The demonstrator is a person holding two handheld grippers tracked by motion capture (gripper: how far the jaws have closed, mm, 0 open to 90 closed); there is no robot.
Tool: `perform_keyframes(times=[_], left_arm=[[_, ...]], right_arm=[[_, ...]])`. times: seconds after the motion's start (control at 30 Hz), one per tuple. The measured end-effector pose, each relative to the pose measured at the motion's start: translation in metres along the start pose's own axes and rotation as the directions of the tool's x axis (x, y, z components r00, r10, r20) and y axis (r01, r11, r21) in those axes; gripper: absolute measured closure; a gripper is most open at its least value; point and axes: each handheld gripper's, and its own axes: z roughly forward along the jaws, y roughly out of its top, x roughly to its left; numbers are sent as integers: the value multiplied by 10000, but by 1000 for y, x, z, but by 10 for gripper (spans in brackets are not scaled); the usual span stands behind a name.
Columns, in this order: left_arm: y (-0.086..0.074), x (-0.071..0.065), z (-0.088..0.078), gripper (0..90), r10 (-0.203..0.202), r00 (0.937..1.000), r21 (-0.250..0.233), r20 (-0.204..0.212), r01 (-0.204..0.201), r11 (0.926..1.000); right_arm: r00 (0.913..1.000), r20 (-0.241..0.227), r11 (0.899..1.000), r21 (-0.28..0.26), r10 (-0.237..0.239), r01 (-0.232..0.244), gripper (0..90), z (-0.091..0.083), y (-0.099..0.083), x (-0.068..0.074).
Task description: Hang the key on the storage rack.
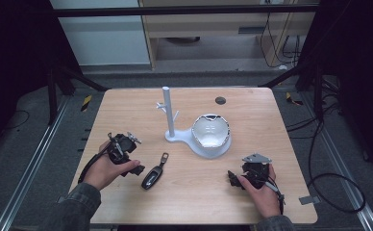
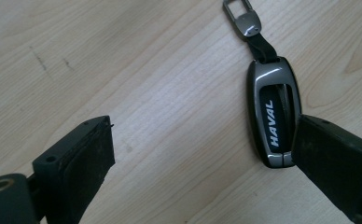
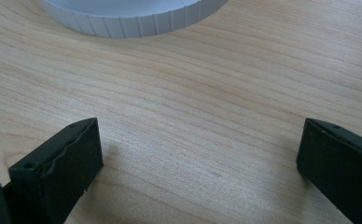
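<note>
A dark car key (image 1: 154, 176) with a metal loop on a short strap lies flat on the wooden table (image 1: 252, 120), between the two hands. In the left gripper view the key (image 2: 274, 116) reads HAVAL, and its lower end sits beside and partly under the right-hand jaw. My left gripper (image 2: 202, 135) is open above bare wood, nothing between its jaws. A hand holds that left gripper (image 1: 127, 156) just left of the key. My right gripper (image 1: 233, 179) is open at the front right, and in its own view the right gripper (image 3: 200, 144) has only table between its jaws.
A white stand (image 1: 167, 113) with a post and short pegs rises mid-table, joined to a round white base holding a glossy bowl (image 1: 210, 131). The base's ribbed rim (image 3: 132, 21) lies ahead of the right gripper. A small dark disc (image 1: 220, 100) sits near the far edge.
</note>
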Motion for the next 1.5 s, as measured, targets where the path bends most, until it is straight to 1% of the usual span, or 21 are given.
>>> perform_keyframes(times=[0.07, 0.17, 0.23, 0.33, 0.37, 0.43, 0.53, 0.67, 0.73, 0.87, 1.07, 1.1, 1.17, 1.43, 1.5], left_arm=[[5, -7, 3, 53, 181, 9998, 214, 40, -182, 9996], [10, -13, 10, 52, 252, 9996, 419, 118, -257, 9988], [12, -14, 14, 52, 223, 9997, 504, 97, -227, 9985], [15, -14, 18, 52, 28, 9998, 589, 181, -39, 9983], [15, -14, 19, 52, 50, 9998, 613, 211, -62, 9981], [15, -15, 21, 52, 65, 9997, 640, 219, -79, 9979], [14, -18, 25, 50, 23, 9996, 748, 293, -45, 9972], [14, -19, 29, 49, -52, 9995, 782, 317, 27, 9969], [14, -20, 31, 49, -15, 9995, 877, 321, -13, 9961], [13, -20, 36, 50, -120, 9992, 1015, 369, 82, 9948], [13, -23, 45, 56, -130, 9991, 1249, 406, 78, 9921], [12, -24, 50, 57, -168, 9990, 1317, 420, 111, 9912], [12, -25, 52, 60, -170, 9989, 1381, 440, 108, 9904], [13, -26, 57, 65, -202, 9991, 1493, 386, 142, 9887], [13, -26, 57, 70, -229, 9988, 1504, 441, 161, 9885]], right_arm=[[10000, 7, 10000, -6, 15, -15, 6, 0, 0, 0], [9999, 87, 10000, -12, 56, -56, 6, 0, -1, 1], [9999, 112, 10000, -8, 35, -35, 6, -1, -1, 1], [10000, 92, 10000, -34, -23, 23, 6, -1, -2, 2], [10000, 93, 10000, -31, -23, 23, 6, -2, -2, 2], [10000, 60, 10000, -10, 65, -65, 6, -2, -3, 3], [10000, 86, 10000, -28, -41, 42, 6, -2, -3, 3], [10000, 71, 10000, -20, -6, 6, 6, -2, -3, 3], [10000, 72, 10000, -41, -47, 47, 6, -2, -3, 3], [10000, -2, 10000, -29, 67, -67, 6, -3, -3, 4], [10000, -6, 10000, -19, 43, -43, 6, -3, -3, 4], [10000, 6, 10000, -3, 28, -28, 6, -3, -3, 4], [10000, -9, 10000, -3, 21, -21, 6, -3, -3, 4], [10000, -22, 10000, 0, -18, 18, 6, -3, -3, 4], [10000, -31, 10000, 3, -22, 22, 6, -3, -3, 4]])
